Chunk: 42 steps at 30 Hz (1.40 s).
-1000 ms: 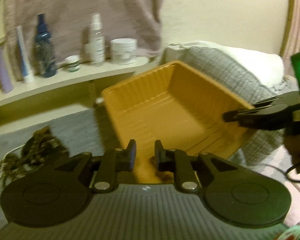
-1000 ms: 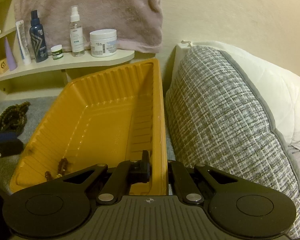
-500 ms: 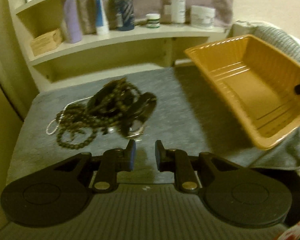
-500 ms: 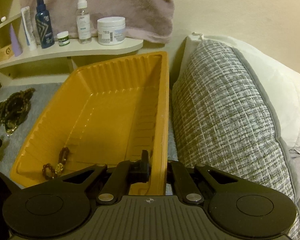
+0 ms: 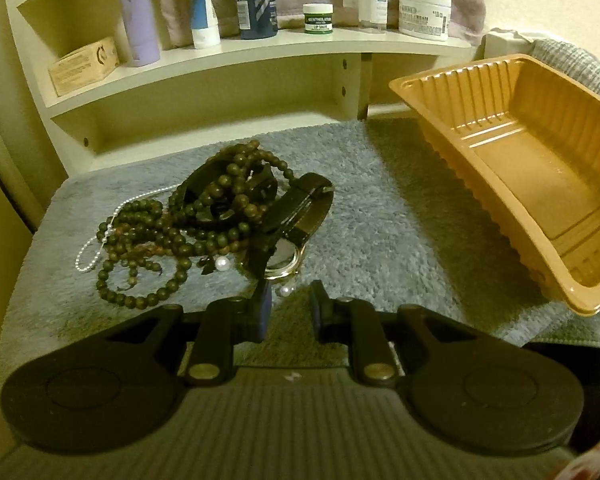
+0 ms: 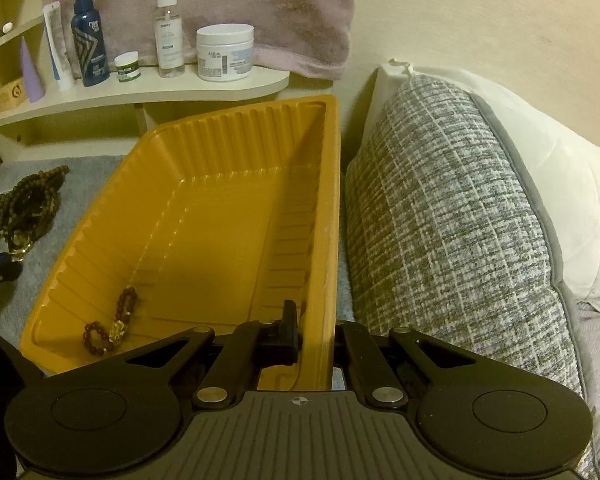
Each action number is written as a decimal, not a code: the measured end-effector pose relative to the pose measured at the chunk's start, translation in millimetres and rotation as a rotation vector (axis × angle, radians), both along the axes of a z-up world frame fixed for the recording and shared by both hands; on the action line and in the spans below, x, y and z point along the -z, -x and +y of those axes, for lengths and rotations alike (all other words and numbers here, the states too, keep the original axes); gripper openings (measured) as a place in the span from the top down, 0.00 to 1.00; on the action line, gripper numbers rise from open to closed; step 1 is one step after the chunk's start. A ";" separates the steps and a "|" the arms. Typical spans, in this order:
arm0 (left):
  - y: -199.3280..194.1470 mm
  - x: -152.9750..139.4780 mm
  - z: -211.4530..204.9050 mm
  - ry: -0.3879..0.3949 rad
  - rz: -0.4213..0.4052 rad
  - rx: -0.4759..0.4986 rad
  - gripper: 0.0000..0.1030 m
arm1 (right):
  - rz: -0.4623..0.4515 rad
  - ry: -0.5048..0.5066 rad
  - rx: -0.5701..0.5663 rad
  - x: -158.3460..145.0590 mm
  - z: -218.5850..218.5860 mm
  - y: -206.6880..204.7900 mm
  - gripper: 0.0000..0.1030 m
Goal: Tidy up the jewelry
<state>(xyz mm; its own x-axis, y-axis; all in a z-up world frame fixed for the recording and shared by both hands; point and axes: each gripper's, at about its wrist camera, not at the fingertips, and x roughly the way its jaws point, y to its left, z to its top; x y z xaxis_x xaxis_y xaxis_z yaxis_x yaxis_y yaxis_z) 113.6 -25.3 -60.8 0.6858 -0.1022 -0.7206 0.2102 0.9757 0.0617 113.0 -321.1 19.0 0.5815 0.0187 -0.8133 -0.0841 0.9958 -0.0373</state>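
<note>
Right tool [image 6: 316,336] clamped on orange tray [image 6: 204,232] wall, steadying it; left tool [image 5: 288,300] apart, empty, facing jewelry pile [image 5: 220,216] at 11 o'clock; next: pinch watch [image 5: 288,256], likely

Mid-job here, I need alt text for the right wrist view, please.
The right gripper is shut on the near right rim of the orange tray, which sits tilted on a grey mat. One beaded bracelet lies in the tray's near left corner; the jewelry pile waits at left, a tweed pillow at right.

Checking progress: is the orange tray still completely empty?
No, a reddish bead bracelet with a gold charm lies in the orange tray.
</note>
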 end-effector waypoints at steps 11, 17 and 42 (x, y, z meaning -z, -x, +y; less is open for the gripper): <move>3.0 -2.3 -5.7 -0.039 -0.029 0.018 0.94 | 0.001 0.000 0.000 1.5 0.0 -0.5 0.97; 6.3 -19.7 -11.9 -0.010 -0.056 0.044 0.94 | 0.002 -0.002 0.000 2.3 -0.9 -0.3 0.97; 25.4 -58.5 -116.4 0.180 -0.090 0.368 0.94 | 0.000 -0.010 0.006 1.5 -2.1 0.0 0.97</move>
<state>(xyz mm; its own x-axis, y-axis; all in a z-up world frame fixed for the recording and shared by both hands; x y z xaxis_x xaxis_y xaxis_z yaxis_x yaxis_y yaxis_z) 88.2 -141.7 -2.2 0.6398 -0.4707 -0.6075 0.5483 0.8335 -0.0683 113.0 -323.2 17.5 0.5820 0.0231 -0.8129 -0.0779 0.9966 -0.0275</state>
